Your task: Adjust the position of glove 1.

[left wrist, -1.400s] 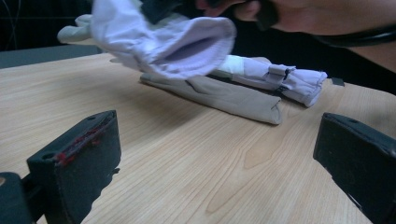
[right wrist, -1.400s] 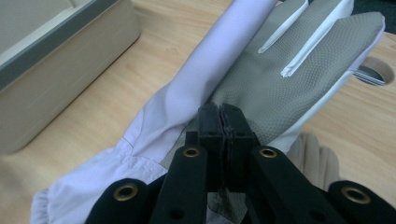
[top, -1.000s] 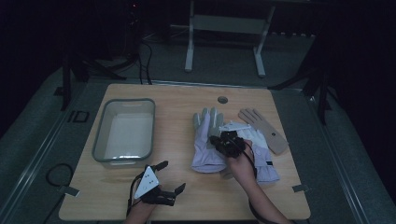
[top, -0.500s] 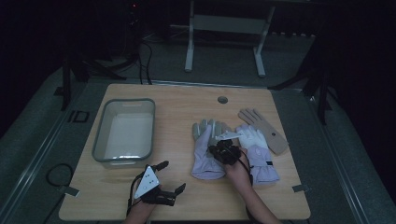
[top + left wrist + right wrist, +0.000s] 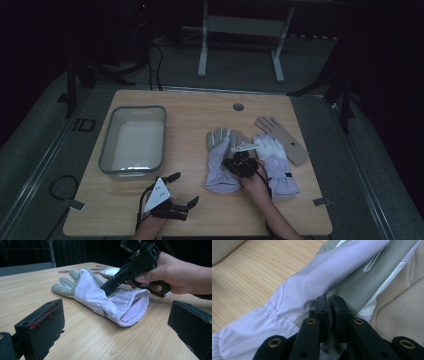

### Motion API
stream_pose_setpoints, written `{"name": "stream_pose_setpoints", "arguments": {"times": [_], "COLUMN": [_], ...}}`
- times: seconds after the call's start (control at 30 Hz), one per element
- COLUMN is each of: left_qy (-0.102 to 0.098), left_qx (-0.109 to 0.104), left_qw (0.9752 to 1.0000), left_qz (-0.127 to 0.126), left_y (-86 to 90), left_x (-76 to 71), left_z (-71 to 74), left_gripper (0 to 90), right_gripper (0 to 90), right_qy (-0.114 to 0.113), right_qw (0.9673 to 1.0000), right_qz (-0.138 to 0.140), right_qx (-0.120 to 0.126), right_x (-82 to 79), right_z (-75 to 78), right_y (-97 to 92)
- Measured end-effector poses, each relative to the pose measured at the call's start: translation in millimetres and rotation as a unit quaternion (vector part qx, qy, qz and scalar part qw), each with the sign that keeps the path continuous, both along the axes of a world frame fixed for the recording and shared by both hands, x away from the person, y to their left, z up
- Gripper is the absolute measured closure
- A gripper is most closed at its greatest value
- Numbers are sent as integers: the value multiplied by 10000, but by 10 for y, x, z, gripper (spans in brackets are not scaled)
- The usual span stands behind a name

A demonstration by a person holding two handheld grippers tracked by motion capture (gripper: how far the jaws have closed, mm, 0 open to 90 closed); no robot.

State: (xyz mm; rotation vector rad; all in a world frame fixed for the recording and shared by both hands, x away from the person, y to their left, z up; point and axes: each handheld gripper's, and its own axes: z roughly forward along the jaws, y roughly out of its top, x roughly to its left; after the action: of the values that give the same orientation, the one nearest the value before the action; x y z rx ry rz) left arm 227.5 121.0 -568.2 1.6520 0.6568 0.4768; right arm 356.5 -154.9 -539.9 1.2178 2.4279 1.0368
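Nothing has reached the clear bin (image 5: 132, 142) at centre-left of the high view. All three gloves lie on the desk (image 5: 190, 210), right of centre. The right claw (image 5: 236, 163) presses down on the lilac glove (image 5: 220, 162) — jaws nearly together, a fold of fabric between them, though they have just been easing apart. Lifting and carrying remain. The left claw (image 5: 181, 189) waits spread — holding nothing, at bottom centre-left.

Black hand-held gripper (image 5: 328, 303) with brass-ringed screw holes.
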Motion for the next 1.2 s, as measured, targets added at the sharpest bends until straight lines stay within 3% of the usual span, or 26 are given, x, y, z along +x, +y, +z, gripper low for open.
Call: {"name": "stream_pose_setpoints", "arguments": {"times": [0.27,0.63,0.83,1.07,1.2], "left_qy": [-18,-13,2,-4,1], "left_qx": [8,20,-2,-3,6], "left_qw": [10000,10000,10000,10000,10000], "left_qz": [-8,5,15,20,18], "left_y": [-2,-4,-1,-1,-2], "left_x": [-2,-2,0,-1,0], "left_z": [0,1,0,0,0], "left_gripper": [9,9,9,9,9], "right_gripper": [659,616,615,590,573], "right_qy": [-110,-419,-528,-554,-541], "right_qw": [9996,9990,9985,9979,9974], "right_qz": [105,88,-111,-329,-422], "right_qx": [240,104,2,-76,-236], "right_x": [-10,14,46,37,24], "right_z": [182,587,765,823,825], "right_y": [-119,-514,-806,-1115,-1294]}}
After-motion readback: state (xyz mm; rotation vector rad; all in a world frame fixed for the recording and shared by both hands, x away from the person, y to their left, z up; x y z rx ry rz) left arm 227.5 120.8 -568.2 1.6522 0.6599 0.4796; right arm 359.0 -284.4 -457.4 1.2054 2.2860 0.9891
